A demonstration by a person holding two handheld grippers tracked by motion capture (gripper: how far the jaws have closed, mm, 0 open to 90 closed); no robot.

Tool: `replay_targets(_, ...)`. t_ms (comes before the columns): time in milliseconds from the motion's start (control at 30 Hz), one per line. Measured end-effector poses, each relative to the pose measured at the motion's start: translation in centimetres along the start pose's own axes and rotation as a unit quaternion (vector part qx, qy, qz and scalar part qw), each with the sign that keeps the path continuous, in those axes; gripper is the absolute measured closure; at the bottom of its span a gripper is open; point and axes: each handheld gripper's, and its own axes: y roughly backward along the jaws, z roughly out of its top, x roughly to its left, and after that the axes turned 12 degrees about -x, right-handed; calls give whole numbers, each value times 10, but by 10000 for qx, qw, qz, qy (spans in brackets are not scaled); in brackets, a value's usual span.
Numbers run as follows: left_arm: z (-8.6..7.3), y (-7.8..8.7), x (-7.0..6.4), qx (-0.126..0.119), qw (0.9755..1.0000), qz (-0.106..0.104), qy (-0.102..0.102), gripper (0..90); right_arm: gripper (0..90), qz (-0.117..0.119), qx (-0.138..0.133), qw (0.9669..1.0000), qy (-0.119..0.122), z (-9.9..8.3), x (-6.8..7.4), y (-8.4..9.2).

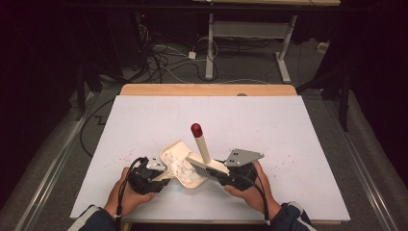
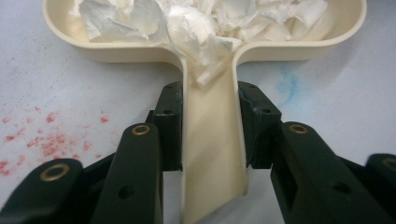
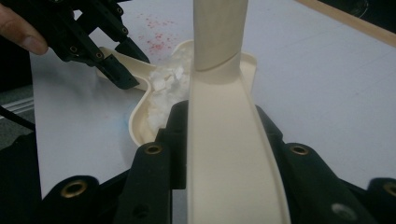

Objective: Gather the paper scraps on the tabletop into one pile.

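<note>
A cream dustpan (image 1: pixel 174 153) lies on the white table near the front, heaped with white paper scraps (image 1: pixel 184 168). My left gripper (image 1: pixel 161 175) is shut on the pan's narrow handle; in the left gripper view the jaws press both sides of the handle (image 2: pixel 212 154), with the scraps (image 2: pixel 187 23) piled in the tray (image 2: pixel 116 51). My right gripper (image 1: pixel 219 173) is shut on a cream brush (image 1: pixel 201 147) with a red handle tip (image 1: pixel 196 128). The brush head rests at the pan's right edge. In the right gripper view the brush (image 3: pixel 224 154) runs up between the jaws, beyond which are the dustpan (image 3: pixel 135 121) and the left gripper (image 3: pixel 116 65).
Red specks (image 1: pixel 122 156) dot the white table sheet (image 1: pixel 269 125) left of the pan, and a faint blue smudge (image 2: pixel 287 84) lies beside the handle. A wooden strip (image 1: pixel 207 89) edges the far side. Cables and a desk frame (image 1: pixel 210 48) stand on the floor behind.
</note>
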Motion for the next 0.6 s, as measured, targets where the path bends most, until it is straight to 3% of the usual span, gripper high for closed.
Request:
replay_targets(300, 0, 1, 1, -30, 10000, -23, 41, 631, 677, -199, -355, 9990, -183, 10, -12, 16)
replay_targets(600, -1, 2, 2, -37, 10000, -23, 63, 631, 677, -355, -526, 9976, -271, 14, -22, 32)
